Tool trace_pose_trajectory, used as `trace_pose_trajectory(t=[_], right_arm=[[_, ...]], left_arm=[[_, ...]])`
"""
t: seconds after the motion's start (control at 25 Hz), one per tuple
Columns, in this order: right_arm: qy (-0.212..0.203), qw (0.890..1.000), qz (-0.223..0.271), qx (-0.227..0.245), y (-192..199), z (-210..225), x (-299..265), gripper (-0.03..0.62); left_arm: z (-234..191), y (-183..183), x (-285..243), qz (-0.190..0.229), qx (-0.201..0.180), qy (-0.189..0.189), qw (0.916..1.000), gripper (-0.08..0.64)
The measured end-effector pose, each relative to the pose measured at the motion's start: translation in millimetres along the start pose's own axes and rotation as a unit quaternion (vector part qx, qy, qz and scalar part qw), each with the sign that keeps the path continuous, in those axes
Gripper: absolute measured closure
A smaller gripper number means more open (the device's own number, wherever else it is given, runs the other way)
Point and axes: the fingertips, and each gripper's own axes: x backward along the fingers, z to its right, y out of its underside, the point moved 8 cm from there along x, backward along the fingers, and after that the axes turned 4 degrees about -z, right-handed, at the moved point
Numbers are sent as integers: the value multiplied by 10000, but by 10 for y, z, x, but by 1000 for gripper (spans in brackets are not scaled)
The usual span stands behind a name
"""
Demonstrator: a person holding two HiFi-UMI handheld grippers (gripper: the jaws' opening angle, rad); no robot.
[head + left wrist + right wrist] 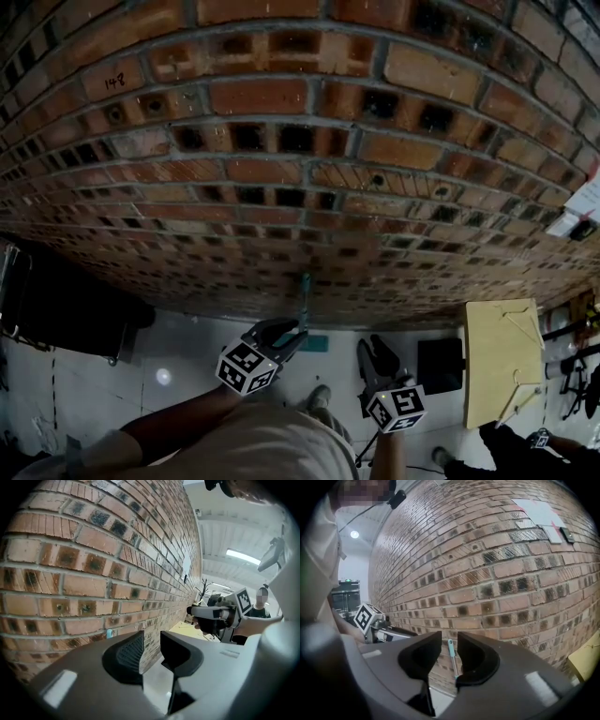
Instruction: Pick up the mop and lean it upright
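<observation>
The mop stands upright against the brick wall: a thin teal handle (305,298) rises from a teal head (316,343) on the white floor. My left gripper (294,337) is just left of the handle near its lower end, apart from it. In the left gripper view the jaws (152,651) are drawn together with nothing between them, and the handle's teal tip (108,633) shows beyond the left jaw. My right gripper (377,350) hangs to the right of the mop. Its jaws (449,656) stand close together and empty, with the mop handle (452,652) visible far off through the slit.
The brick wall (281,141) fills the front. A yellow board (502,361) and a dark box (439,364) stand at the right, and a black object (66,300) at the left. White papers (539,513) are fixed to the wall.
</observation>
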Motion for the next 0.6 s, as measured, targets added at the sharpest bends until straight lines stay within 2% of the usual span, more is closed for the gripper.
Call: trace_pose_trajectory(t=[0.24,0.6], right_arm=[[325,9992,-99,223,33,22,100,505],[908,9958,77,91,92,170,397,548]], left_arm=[[13,21,-44,-90,-5,67,9999,428],[142,95,-241,-362,-61,347,9987,425]])
